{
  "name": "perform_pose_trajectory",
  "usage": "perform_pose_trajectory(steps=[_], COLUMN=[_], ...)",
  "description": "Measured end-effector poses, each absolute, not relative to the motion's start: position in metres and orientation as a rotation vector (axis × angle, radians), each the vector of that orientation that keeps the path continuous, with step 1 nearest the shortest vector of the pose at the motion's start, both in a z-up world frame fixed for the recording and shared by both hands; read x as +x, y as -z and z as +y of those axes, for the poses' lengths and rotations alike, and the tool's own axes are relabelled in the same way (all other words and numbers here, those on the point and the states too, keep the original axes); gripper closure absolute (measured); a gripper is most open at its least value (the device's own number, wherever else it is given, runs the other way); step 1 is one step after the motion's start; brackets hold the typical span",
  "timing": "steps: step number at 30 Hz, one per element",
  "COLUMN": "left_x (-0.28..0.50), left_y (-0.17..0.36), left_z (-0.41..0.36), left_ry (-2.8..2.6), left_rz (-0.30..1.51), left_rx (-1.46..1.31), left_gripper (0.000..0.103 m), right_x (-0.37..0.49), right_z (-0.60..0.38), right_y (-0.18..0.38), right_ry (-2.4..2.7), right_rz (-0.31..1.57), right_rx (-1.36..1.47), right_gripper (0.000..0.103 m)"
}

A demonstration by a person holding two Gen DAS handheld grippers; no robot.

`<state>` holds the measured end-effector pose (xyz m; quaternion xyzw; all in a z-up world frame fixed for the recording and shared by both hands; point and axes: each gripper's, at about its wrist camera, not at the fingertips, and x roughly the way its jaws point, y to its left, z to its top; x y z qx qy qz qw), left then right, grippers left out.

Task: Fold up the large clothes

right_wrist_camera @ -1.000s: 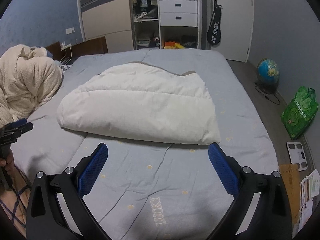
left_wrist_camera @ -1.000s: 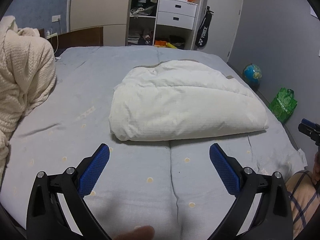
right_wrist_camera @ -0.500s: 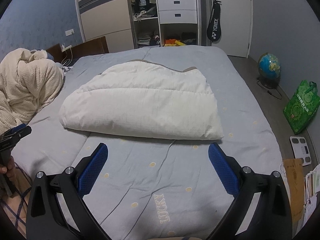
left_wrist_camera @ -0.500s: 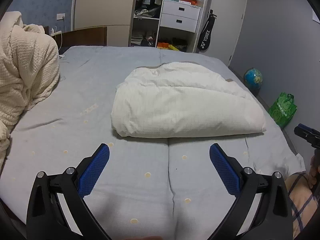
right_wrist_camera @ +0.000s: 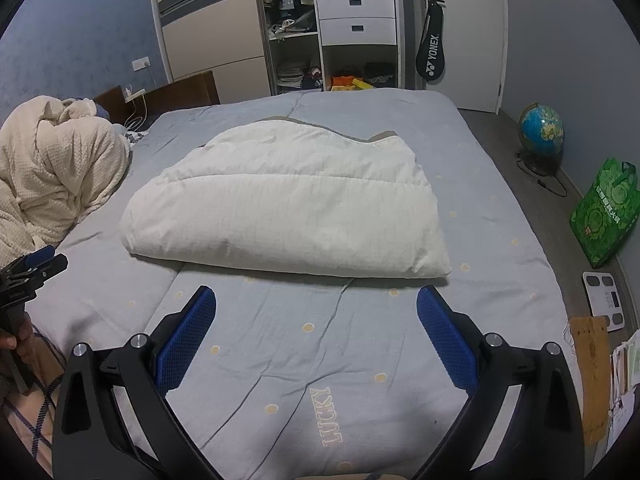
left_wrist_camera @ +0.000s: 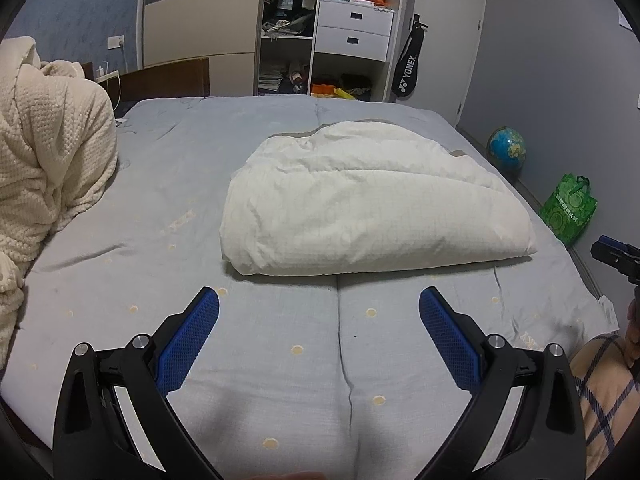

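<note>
A white padded garment lies folded in a thick bundle in the middle of the grey-blue bed; it also shows in the right wrist view. My left gripper is open and empty, held above the sheet short of the bundle's near edge. My right gripper is open and empty too, short of the bundle's near edge. Each gripper shows at the edge of the other's view: the right one, the left one.
A cream knitted blanket is heaped on the bed's left side. A wardrobe with white drawers stands behind the bed. A globe, a green bag and a scale are on the floor at right.
Both grippers have drawn back and up a little from the bundle; the view tilts upward. The garment has not moved. Both stay open.
</note>
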<state>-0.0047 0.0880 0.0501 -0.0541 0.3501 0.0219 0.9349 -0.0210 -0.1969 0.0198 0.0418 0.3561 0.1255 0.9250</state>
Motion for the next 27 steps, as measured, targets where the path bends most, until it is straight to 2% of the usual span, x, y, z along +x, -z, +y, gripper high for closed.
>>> perform_pose_trajectory(steps=[27], left_x=[-0.0035], left_y=[-0.0514], left_z=[0.0918], left_ry=[-0.033], left_rz=[0.716], left_rx=[-0.116], left_gripper=[0.007], right_x=[-0.0182], right_z=[-0.1917], right_y=[-0.0157], right_ry=[-0.259], right_rz=[0.745], right_rx=[0.073], right_gripper=[0.008])
